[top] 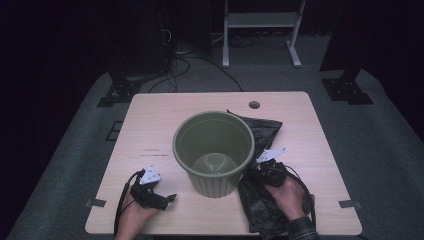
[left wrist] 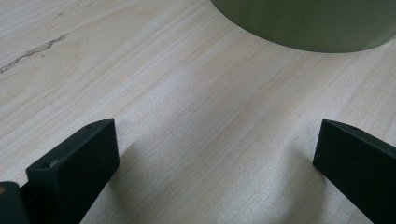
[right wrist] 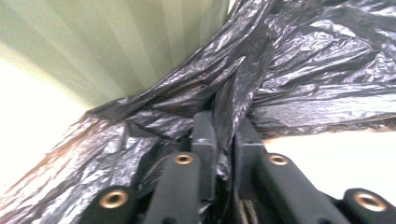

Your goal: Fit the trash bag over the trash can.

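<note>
Light wooden table [top: 150, 120], rounded corners, small round hole [top: 254, 105] near far edge. Dark carpeted floor [top: 385, 125] around; white frame [top: 260, 30] and cables [top: 175, 62] beyond far edge.

Olive-green ribbed bin [top: 214, 152] upright at table centre, open side up, inside bare. In left hand-held gripper view, lower wall of bin [left wrist: 308, 23] at top of frame, standing on wood.

Black plastic bag [top: 260, 200] crumpled flat on table, just right of bin, touching its wall; running from behind bin's far right side down to near table edge. In right hand-held gripper view, bag [right wrist: 303, 60] bunched into a twisted fold against ribbed bin wall [right wrist: 116, 42].

Right hand-held gripper [top: 265, 170] held in right hand [top: 287, 192], low over bag, just beside bin's lower right side. Jaws closed together, clamped on a pinched fold of bag, plastic squeezed between black fingers [right wrist: 203, 135]. Sleeve [top: 302, 230] at bottom edge.

Left hand-held gripper [top: 170, 198] held in left hand [top: 132, 215], near front left of table, low on bare wood, pointing toward bin base, apart from bin. Jaws spread wide, nothing between, bare table [left wrist: 196, 140] visible in gap; fingers [left wrist: 84, 154] close to surface. Contact with table: cannot tell.
</note>
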Demonstrator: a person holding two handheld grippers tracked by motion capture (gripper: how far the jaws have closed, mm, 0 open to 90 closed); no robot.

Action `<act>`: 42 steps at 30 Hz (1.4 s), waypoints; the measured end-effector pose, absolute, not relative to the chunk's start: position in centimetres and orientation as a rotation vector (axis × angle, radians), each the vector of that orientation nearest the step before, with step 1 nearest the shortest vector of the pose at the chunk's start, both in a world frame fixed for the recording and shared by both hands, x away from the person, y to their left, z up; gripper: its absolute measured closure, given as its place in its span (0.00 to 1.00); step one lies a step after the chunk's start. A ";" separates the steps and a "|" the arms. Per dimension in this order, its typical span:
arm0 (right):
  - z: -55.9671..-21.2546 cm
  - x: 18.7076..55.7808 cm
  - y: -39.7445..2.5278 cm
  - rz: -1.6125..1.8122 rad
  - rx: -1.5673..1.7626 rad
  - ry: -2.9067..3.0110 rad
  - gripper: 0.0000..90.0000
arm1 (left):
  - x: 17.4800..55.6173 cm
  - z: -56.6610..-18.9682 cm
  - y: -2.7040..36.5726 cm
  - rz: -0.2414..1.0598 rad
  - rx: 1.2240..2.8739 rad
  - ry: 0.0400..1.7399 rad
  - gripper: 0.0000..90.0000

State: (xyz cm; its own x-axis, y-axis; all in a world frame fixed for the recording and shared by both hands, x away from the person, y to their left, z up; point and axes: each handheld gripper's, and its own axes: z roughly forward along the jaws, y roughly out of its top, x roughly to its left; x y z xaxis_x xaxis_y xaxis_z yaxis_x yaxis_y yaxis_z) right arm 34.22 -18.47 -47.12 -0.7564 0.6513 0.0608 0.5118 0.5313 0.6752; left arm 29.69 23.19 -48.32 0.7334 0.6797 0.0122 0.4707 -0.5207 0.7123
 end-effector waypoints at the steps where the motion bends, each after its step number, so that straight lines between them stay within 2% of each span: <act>1: -47.1 34.2 -18.6 1.041 0.989 2.573 0.96 | 29.7 -48.3 23.2 0.377 2.219 0.864 0.00; 13: -44.5 32.8 -19.9 1.203 0.905 2.601 0.96 | 29.7 -48.3 23.2 0.378 2.219 0.863 0.00; 37: -34.1 29.9 -21.3 1.521 0.586 2.530 0.96 | 29.7 -48.3 23.2 0.378 2.221 0.862 0.00; 42: -33.0 29.5 -21.7 1.549 0.539 2.525 0.96 | 29.7 -48.3 23.2 0.377 2.221 0.863 0.00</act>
